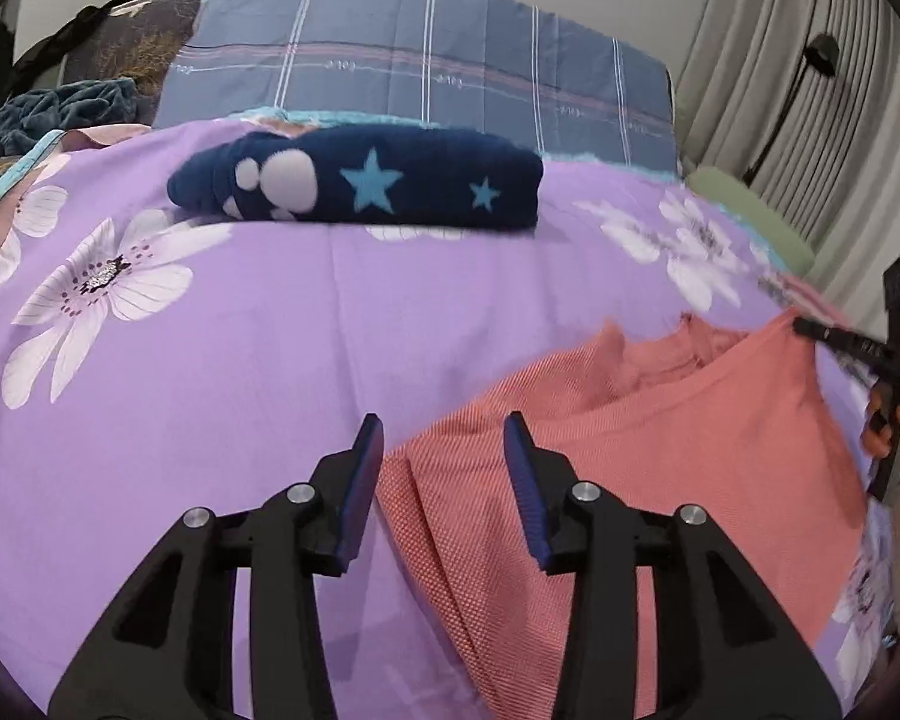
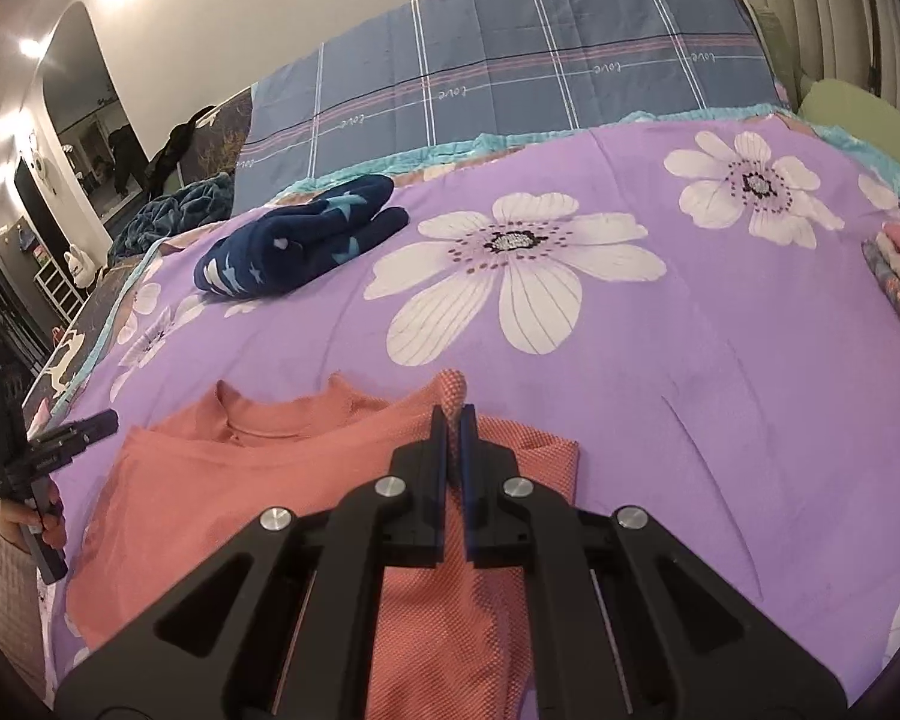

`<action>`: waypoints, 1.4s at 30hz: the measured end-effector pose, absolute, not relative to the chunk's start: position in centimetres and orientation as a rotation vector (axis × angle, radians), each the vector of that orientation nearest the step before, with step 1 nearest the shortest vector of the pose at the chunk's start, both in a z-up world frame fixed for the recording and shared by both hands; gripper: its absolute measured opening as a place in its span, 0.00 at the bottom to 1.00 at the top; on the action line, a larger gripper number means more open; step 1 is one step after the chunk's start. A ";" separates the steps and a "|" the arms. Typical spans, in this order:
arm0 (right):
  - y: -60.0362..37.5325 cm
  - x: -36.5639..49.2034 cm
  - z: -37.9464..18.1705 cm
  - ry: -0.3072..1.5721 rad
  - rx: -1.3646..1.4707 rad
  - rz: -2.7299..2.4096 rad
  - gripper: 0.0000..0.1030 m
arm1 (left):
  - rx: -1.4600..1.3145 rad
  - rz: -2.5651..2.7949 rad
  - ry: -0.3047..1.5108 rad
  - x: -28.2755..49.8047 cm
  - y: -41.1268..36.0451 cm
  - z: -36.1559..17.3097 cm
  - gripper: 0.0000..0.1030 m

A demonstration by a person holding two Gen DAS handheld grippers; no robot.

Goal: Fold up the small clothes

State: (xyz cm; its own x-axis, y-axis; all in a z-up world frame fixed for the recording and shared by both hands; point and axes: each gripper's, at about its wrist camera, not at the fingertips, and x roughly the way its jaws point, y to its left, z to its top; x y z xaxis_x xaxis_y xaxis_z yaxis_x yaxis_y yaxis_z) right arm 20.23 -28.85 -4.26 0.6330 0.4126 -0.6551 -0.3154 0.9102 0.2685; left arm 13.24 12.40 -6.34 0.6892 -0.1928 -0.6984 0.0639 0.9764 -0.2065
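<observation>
Currently: right gripper point(image 2: 455, 420) clamped on a pinch of the coral top point(image 2: 222, 480); left gripper point(image 1: 444, 438) parted, holding nothing.
Coral top lies at six o'clock on the purple floral bedspread point(image 2: 720, 408); folded navy star garment point(image 2: 306, 237) rests well apart, toward eleven o'clock.
</observation>
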 end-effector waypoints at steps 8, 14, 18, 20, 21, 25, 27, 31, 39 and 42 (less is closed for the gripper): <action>-28.9 20.0 -4.7 0.790 0.136 0.420 0.04 | -0.045 -0.119 0.852 14.5 10.5 -8.2 0.10; -29.2 19.8 -4.5 0.776 0.148 0.414 0.04 | -0.011 -0.095 0.784 13.5 10.3 -6.6 0.04; -30.3 18.9 -2.6 0.692 0.192 0.413 0.04 | -0.019 -0.105 0.676 12.0 10.2 -3.2 0.04; -30.6 18.8 -1.8 0.666 0.196 0.412 0.04 | -0.005 -0.100 0.621 11.5 10.0 -1.3 0.04; -30.8 19.1 -1.5 0.656 0.191 0.406 0.04 | 0.003 -0.098 0.605 11.6 9.9 -0.7 0.04; -30.8 22.3 -2.3 0.702 0.215 0.394 0.04 | 0.017 -0.065 0.620 14.3 9.8 -1.2 0.04; -30.2 24.3 -4.2 0.772 0.206 0.380 0.06 | 0.049 -0.040 0.689 16.5 9.6 -3.5 0.05; -29.6 25.5 -7.5 0.881 0.165 0.307 0.15 | 0.087 0.024 0.818 18.2 9.6 -8.1 0.08; -33.2 19.7 -5.6 0.834 0.140 0.363 0.15 | 0.069 -0.061 0.713 12.6 7.3 -3.7 0.25; -34.4 18.0 -6.2 0.869 0.116 0.357 0.15 | 0.061 -0.186 0.709 11.1 3.7 -2.8 0.30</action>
State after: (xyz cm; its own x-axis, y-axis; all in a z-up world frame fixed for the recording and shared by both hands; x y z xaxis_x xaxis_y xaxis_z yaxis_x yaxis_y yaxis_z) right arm 17.99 -34.41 -6.18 0.5910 0.3524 -0.7256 -0.2589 0.9348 0.2431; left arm 11.12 3.67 -2.80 0.7431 -0.1492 -0.6523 0.1903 0.9817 -0.0078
